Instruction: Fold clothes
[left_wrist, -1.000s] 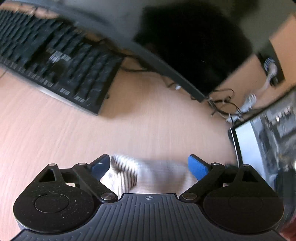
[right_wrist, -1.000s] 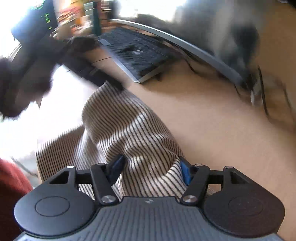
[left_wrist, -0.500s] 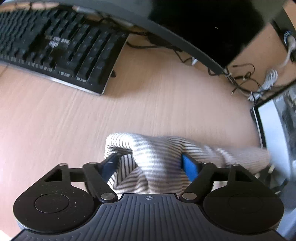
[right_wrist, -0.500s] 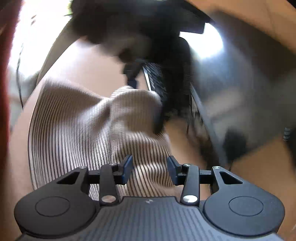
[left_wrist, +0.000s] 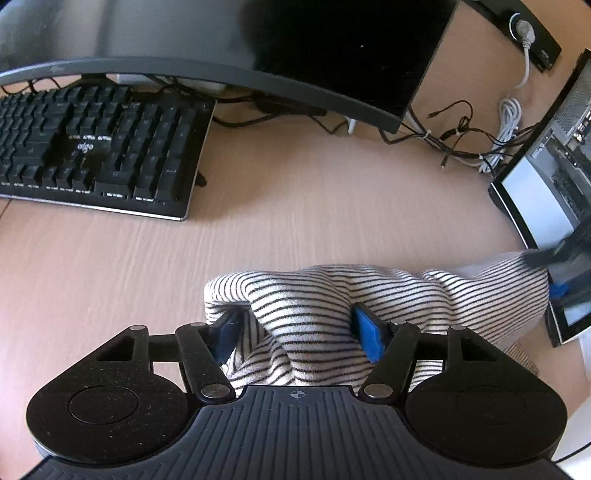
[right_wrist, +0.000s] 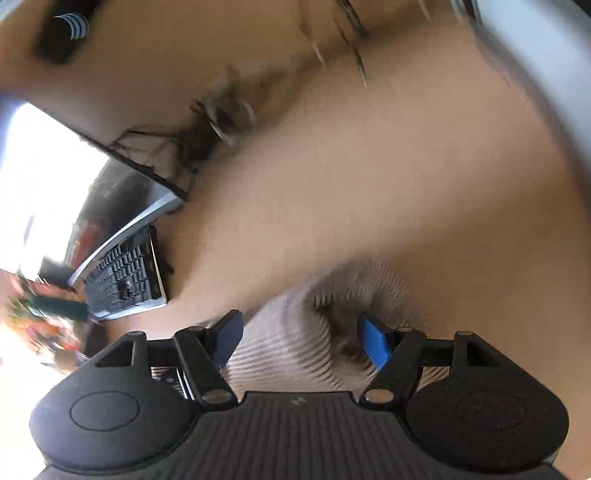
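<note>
left wrist view: left hand-held gripper has its blue fingers spread wide, striped garment bunched between them and bulging over both pads; can't tell if the cloth is actually pinched or just lying in the gap. garment is cream with thin dark stripes, lying on the tabletop well in front of the keyboard, off toward its right end, and stretching away from it toward the pc case. monitor stands behind the keyboard, cables tangled between monitor and case. a blurred dark and blue shape sits at the garment's far right end.

right wrist view: heavy motion blur. right hand-held gripper fingers also spread wide, striped garment between them and running under the gripper body; grip can't be told. keyboard is left of the garment across bare tabletop.
</note>
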